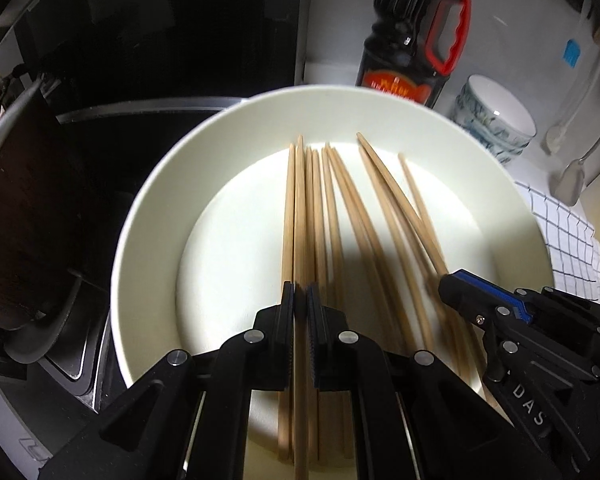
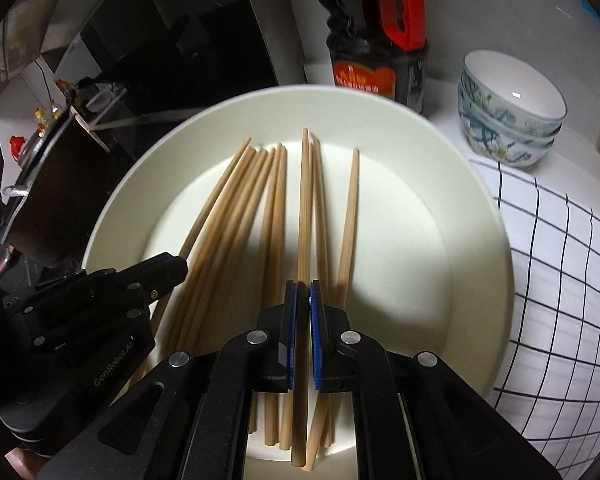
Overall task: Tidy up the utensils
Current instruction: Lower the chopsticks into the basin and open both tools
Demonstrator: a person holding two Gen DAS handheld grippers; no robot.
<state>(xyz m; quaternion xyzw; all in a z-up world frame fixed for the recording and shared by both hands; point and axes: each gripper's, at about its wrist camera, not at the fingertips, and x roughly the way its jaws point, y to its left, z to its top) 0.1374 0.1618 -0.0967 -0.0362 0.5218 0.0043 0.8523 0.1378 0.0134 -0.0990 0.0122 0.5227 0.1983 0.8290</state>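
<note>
A white plate (image 1: 148, 220) (image 2: 480, 260) holds several wooden chopsticks (image 1: 376, 216) (image 2: 236, 208) lying roughly side by side. My left gripper (image 1: 300, 292) is shut on one chopstick (image 1: 299, 208) that runs straight out between its jaws over the plate. To its right, my right gripper (image 1: 448, 284) hovers over the plate's near right side. In the right wrist view my right gripper (image 2: 303, 288) is shut on another chopstick (image 2: 305, 200) that points away from me. My left gripper (image 2: 176, 266) sits at the plate's left edge.
A dark sauce bottle (image 1: 412, 52) (image 2: 380, 52) with a red handle stands behind the plate. Stacked patterned bowls (image 1: 496, 120) (image 2: 512, 108) sit at the back right, on a checked cloth (image 2: 560, 280). A dark wooden box (image 1: 24, 216) (image 2: 56, 184) stands left, and a ladle (image 1: 572, 180) hangs far right.
</note>
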